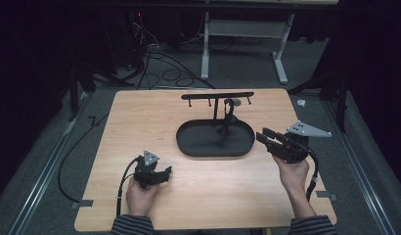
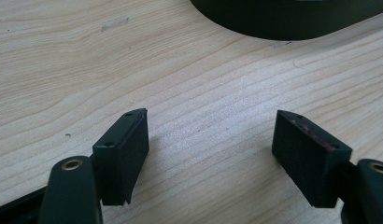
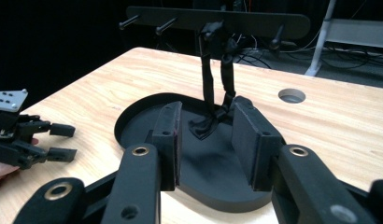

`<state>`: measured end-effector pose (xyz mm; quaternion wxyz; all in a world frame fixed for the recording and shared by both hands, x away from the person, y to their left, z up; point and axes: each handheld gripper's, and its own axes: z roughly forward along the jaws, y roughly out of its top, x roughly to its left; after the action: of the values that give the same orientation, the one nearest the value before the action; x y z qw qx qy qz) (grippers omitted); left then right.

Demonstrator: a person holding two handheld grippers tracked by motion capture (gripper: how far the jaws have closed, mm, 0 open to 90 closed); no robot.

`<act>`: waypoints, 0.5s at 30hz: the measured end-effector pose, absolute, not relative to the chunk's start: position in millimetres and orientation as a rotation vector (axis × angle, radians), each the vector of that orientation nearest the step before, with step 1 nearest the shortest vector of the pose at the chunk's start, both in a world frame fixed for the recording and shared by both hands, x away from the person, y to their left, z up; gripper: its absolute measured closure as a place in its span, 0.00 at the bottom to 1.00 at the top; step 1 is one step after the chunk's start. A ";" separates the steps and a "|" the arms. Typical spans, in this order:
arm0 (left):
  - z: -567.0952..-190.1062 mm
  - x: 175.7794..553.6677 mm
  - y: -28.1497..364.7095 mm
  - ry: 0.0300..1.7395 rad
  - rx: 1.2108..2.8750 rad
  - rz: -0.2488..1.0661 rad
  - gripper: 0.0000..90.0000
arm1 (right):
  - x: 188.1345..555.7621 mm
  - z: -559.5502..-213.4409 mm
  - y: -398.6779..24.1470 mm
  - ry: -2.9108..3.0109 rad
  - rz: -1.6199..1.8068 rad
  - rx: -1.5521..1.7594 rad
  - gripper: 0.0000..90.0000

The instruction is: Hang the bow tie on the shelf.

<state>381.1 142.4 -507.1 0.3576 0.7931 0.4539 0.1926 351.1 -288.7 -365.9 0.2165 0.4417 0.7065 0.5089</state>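
Note:
A black oval tray (image 1: pixel 189 147) lies in the middle of the wooden table (image 1: pixel 140 112), and a black T-shaped rack (image 1: pixel 217 95) with pegs rises from its far side. A black strap (image 1: pixel 228 117) hangs from one peg down into the tray. My right gripper (image 1: pixel 263 134) hovers at the tray's right end, open. In the right gripper view its jaws (image 3: pixel 207 105) frame the tray (image 3: pixel 133 116) and the strap (image 3: pixel 208 88), with nothing between the pads. My left gripper (image 1: pixel 168 170) rests low near the front left, open, with bare wood between its jaws (image 2: pixel 210 113).
A round hole (image 3: pixel 291 95) is cut in the tabletop behind the rack (image 3: pixel 217 21). The tray's edge (image 2: pixel 283 23) lies just ahead of the left gripper. Cables (image 1: pixel 159 63) and white desk legs (image 1: pixel 206 44) occupy the floor beyond the table.

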 end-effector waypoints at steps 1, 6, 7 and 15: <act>-507.1 381.1 142.4 1.172 2.047 0.497 0.31 | 349.5 -367.1 -288.9 1.959 1.413 1.223 0.72; -507.1 381.0 142.3 1.171 2.048 0.498 0.31 | 341.3 -373.1 -288.8 1.971 1.415 1.220 0.72; -507.1 381.1 142.3 1.171 2.048 0.499 0.31 | 338.7 -376.7 -289.1 1.975 1.421 1.220 0.72; -507.1 381.0 142.3 1.172 2.047 0.498 0.31 | 332.3 -393.6 -288.6 1.999 1.426 1.252 0.72</act>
<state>381.0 142.3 -507.1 0.3573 0.7931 0.4539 0.1930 332.3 -288.6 -393.6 0.1917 0.4458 0.7119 0.5077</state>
